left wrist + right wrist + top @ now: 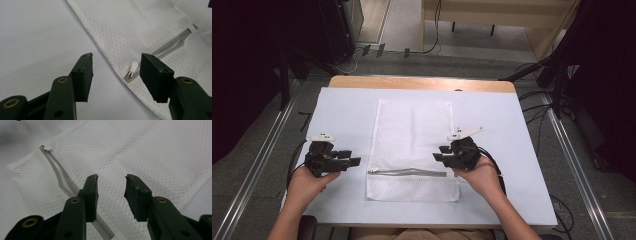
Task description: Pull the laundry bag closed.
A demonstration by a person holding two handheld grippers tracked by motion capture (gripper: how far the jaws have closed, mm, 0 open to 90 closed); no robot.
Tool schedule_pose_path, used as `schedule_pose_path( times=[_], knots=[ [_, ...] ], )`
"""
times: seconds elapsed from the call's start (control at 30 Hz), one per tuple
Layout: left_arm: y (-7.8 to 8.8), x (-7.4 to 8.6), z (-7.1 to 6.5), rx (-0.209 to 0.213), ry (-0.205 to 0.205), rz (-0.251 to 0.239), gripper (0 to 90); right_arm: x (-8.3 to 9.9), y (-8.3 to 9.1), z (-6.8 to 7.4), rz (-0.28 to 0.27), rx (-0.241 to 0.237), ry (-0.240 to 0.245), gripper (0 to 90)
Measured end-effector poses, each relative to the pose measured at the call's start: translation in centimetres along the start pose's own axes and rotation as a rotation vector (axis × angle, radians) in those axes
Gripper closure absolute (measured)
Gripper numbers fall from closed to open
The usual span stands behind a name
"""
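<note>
On the pale table sheet [337,107], the left gripper [353,157] waits with jaws wide and empty just left of a white mesh bag [412,135], near its zipper pull [132,70]. At the zipper's [412,173] right end, the right gripper [439,153] stands part-open over the mesh, gripping nothing. No writing is legible.

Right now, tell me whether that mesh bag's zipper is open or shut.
Shut, it seems: the zipper runs as one flat grey band across the mesh bag, its pull at the bag's left end.
</note>
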State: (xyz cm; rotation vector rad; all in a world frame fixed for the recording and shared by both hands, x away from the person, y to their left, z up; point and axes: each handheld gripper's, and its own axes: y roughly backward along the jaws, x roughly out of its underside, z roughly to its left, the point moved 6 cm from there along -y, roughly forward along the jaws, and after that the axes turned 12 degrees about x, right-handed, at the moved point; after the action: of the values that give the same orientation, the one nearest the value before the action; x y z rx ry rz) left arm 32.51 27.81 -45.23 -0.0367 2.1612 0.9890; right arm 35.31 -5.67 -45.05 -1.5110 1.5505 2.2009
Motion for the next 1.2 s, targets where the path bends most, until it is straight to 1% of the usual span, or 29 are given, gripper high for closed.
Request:
schedule_pose_path(
  times=[0.13, 0.2, 0.27, 0.3, 0.37, 0.47, 0.57, 0.77, 0.8, 0.9, 0.97, 1.03, 1.2],
  knots=[
    [0.0, 0.1, 0.0, -0.003, -0.003, 0.003, 45.1, -0.4, -0.5, 0.9, 0.004, -0.022, 0.011, 66.5],
    [0.1, 0.1, 0.1, -0.005, -0.003, 0.003, 45.1, -0.4, -0.6, 1.0, 0.009, -0.025, 0.011, 67.0],
    [0.0, 0.1, 0.1, -0.004, -0.004, 0.002, 45.1, -0.5, -0.9, 1.6, 0.014, -0.036, 0.016, 67.6],
    [0.0, 0.1, 0.1, -0.005, -0.004, 0.002, 45.1, -0.5, -1.1, 1.7, 0.013, -0.042, 0.025, 67.6],
    [0.0, 0.1, 0.1, -0.005, -0.004, 0.001, 45.1, -0.6, -1.2, 1.9, 0.015, -0.042, 0.029, 67.8],
    [0.0, 0.1, 0.1, -0.005, -0.004, 0.005, 45.2, -0.8, -1.6, 2.7, 0.019, -0.056, 0.034, 68.2],
    [0.0, 0.1, 0.1, -0.007, -0.004, 0.004, 45.3, -0.9, -1.9, 2.9, 0.018, -0.062, 0.038, 68.4],
    [0.0, 0.1, 0.1, -0.004, -0.006, -0.001, 45.7, -1.2, -2.6, 4.2, 0.031, -0.085, 0.051, 69.1],
    [0.0, 0.1, 0.1, -0.004, -0.006, -0.001, 45.7, -1.2, -2.6, 4.2, 0.031, -0.085, 0.051, 69.1],
    [0.0, 0.1, 0.2, -0.004, -0.006, -0.004, 45.7, -1.2, -3.0, 4.8, 0.033, -0.100, 0.062, 69.1],
    [0.1, 0.1, 0.2, -0.003, -0.006, -0.005, 45.7, -1.3, -3.1, 5.0, 0.035, -0.101, 0.060, 69.1],
    [0.1, 0.1, 0.3, -0.004, -0.006, -0.008, 45.7, -1.4, -3.4, 5.4, 0.038, -0.114, 0.063, 69.2],
    [0.2, 0.1, 0.4, -0.012, -0.003, -0.012, 45.7, -1.5, -3.7, 5.9, 0.041, -0.122, 0.069, 70.1]
  ],
)
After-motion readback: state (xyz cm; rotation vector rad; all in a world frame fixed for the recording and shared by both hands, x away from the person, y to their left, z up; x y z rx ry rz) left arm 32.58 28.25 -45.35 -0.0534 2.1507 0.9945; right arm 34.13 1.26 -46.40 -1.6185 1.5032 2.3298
